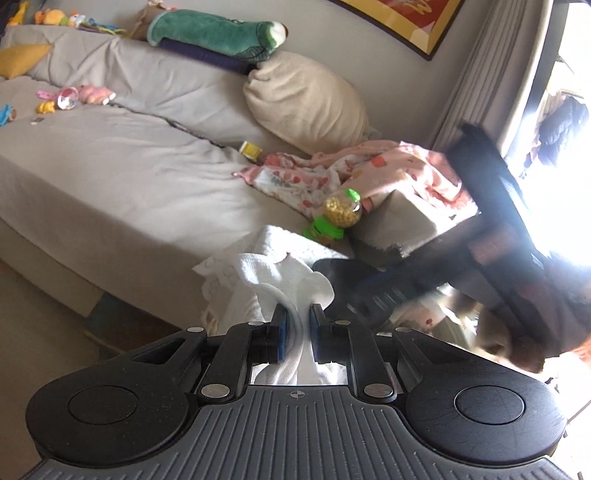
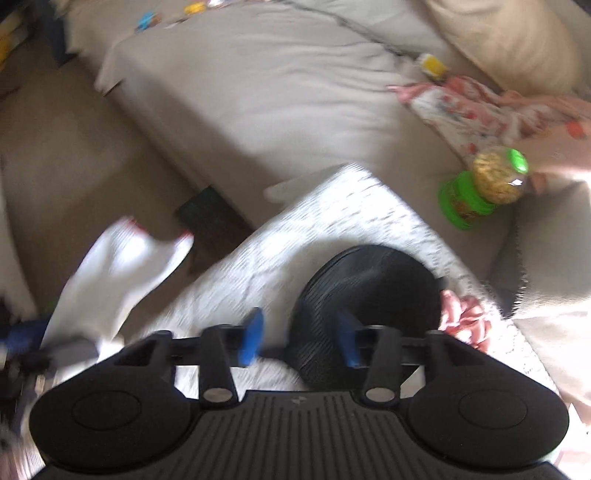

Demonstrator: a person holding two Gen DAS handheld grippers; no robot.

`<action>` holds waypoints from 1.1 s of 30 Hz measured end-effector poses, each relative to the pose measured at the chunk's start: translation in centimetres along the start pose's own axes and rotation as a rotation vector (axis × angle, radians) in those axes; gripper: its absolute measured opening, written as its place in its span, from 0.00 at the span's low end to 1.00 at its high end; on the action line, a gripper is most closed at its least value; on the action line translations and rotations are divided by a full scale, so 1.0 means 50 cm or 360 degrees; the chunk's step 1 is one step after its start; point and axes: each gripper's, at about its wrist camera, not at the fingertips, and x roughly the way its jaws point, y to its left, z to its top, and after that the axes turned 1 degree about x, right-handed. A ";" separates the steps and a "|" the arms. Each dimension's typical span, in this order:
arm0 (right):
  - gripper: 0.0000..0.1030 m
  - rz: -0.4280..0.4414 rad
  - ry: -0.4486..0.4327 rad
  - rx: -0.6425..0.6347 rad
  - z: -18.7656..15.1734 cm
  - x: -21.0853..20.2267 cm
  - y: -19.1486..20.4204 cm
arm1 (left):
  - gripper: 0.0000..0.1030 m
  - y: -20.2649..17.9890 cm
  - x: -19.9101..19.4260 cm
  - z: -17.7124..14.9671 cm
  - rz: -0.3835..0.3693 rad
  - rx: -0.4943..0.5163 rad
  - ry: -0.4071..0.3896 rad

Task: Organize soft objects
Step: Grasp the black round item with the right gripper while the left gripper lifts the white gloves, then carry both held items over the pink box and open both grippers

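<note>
My left gripper [image 1: 297,332] is shut on a white sock-like cloth [image 1: 280,280] that bunches up just beyond its blue pads. In the right wrist view the same white cloth [image 2: 122,266], with red-edged tips, hangs at the lower left. My right gripper [image 2: 300,339] points steeply down over a white patterned blanket [image 2: 351,206] on the sofa edge. Its jaws stand open. A black ribbed rounded object [image 2: 369,288] lies on the blanket, partly between the fingers. The left pad is clear of it and the right finger overlaps its edge. The picture is blurred.
A grey sofa [image 1: 110,166] holds a beige pillow [image 1: 306,103], a pink floral cloth [image 1: 351,170], a green-lidded jar of yellow pieces [image 1: 334,218], a green plush [image 1: 214,33] and small toys [image 1: 74,98]. A curtain and a bright window are at the right.
</note>
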 end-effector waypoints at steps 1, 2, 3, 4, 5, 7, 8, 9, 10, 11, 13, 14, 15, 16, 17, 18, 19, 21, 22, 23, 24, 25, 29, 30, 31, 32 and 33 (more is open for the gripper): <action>0.46 0.0002 0.0011 -0.0073 -0.013 -0.005 0.009 | 0.16 0.005 0.000 -0.001 0.0010 -0.0007 0.0007; 0.46 -0.0006 0.0014 -0.0154 -0.028 -0.011 0.019 | 0.16 0.007 0.003 -0.001 0.0026 -0.0017 0.0014; 0.46 -0.0025 0.0017 -0.0236 -0.043 -0.016 0.029 | 0.16 0.010 0.005 -0.001 0.0043 -0.0031 0.0017; 0.46 -0.0059 0.0022 -0.0319 -0.057 -0.018 0.039 | 0.16 0.013 0.007 0.000 0.0055 -0.0045 0.0019; 0.46 -0.0112 0.0025 -0.0408 -0.070 -0.016 0.050 | 0.16 0.015 0.009 0.000 0.0060 -0.0057 0.0019; 0.46 -0.0224 0.0029 -0.0585 -0.097 -0.002 0.071 | 0.16 0.017 0.012 0.000 0.0056 -0.0075 0.0009; 0.45 -0.0282 0.0028 -0.0651 -0.105 0.008 0.079 | 0.16 0.020 0.013 -0.003 0.0048 -0.0084 0.0006; 0.44 -0.0348 0.0019 -0.0706 -0.111 0.019 0.085 | 0.16 0.022 0.015 -0.004 0.0043 -0.0094 0.0008; 0.43 -0.0399 0.0010 -0.0743 -0.112 0.030 0.089 | 0.16 0.025 0.017 -0.004 0.0042 -0.0101 0.0014; 0.43 -0.0445 0.0006 -0.0767 -0.110 0.040 0.091 | 0.16 0.027 0.019 -0.005 0.0045 -0.0106 0.0022; 0.39 -0.0503 0.0014 -0.0788 -0.104 0.064 0.092 | 0.16 0.031 0.021 -0.006 0.0059 -0.0106 0.0038; 0.33 -0.0523 -0.0002 -0.0797 -0.100 0.071 0.091 | 0.16 0.032 0.021 -0.006 0.0069 -0.0106 0.0041; 0.28 -0.0537 -0.0019 -0.0805 -0.097 0.074 0.089 | 0.16 0.031 0.023 -0.004 0.0086 -0.0110 0.0043; 0.20 -0.0551 -0.0028 -0.0784 -0.093 0.074 0.086 | 0.16 0.034 0.026 -0.002 0.0100 -0.0118 0.0044; 0.11 -0.0554 -0.0060 -0.0730 -0.085 0.069 0.078 | 0.16 0.037 0.030 0.002 0.0115 -0.0128 0.0046; 0.10 -0.0539 -0.0099 -0.0667 -0.077 0.054 0.071 | 0.16 0.039 0.036 0.007 0.0131 -0.0140 0.0053; 0.08 -0.0509 -0.0141 -0.0613 -0.069 0.034 0.061 | 0.16 0.039 0.043 0.014 0.0141 -0.0149 0.0062; 0.06 -0.0449 -0.0250 -0.0519 -0.055 -0.023 0.039 | 0.16 0.035 0.057 0.031 0.0137 -0.0149 0.0072; 0.05 -0.0432 -0.0307 -0.0478 -0.049 -0.054 0.027 | 0.16 0.030 0.065 0.042 0.0136 -0.0139 0.0075; 0.05 -0.0424 -0.0365 -0.0443 -0.044 -0.084 0.013 | 0.16 0.023 0.074 0.054 0.0136 -0.0122 0.0077; 0.05 -0.0419 -0.0424 -0.0411 -0.041 -0.114 -0.001 | 0.16 0.014 0.082 0.068 0.0139 -0.0103 0.0072; 0.05 -0.0410 -0.0483 -0.0370 -0.039 -0.146 -0.018 | 0.16 0.003 0.091 0.082 0.0145 -0.0081 0.0067; 0.05 -0.0450 -0.0677 -0.0263 -0.064 -0.261 -0.081 | 0.16 -0.062 0.122 0.144 0.0144 0.0020 0.0042; 0.04 -0.0457 -0.0712 -0.0231 -0.073 -0.286 -0.102 | 0.15 -0.087 0.129 0.159 0.0143 0.0061 0.0033; 0.05 -0.0469 -0.0745 -0.0200 -0.083 -0.308 -0.121 | 0.16 -0.110 0.135 0.173 0.0141 0.0101 0.0027; 0.05 -0.0477 -0.0773 -0.0175 -0.097 -0.328 -0.141 | 0.15 -0.134 0.140 0.185 0.0133 0.0136 0.0022; 0.05 -0.0488 -0.0804 -0.0143 -0.115 -0.349 -0.164 | 0.16 -0.161 0.145 0.196 0.0124 0.0172 0.0016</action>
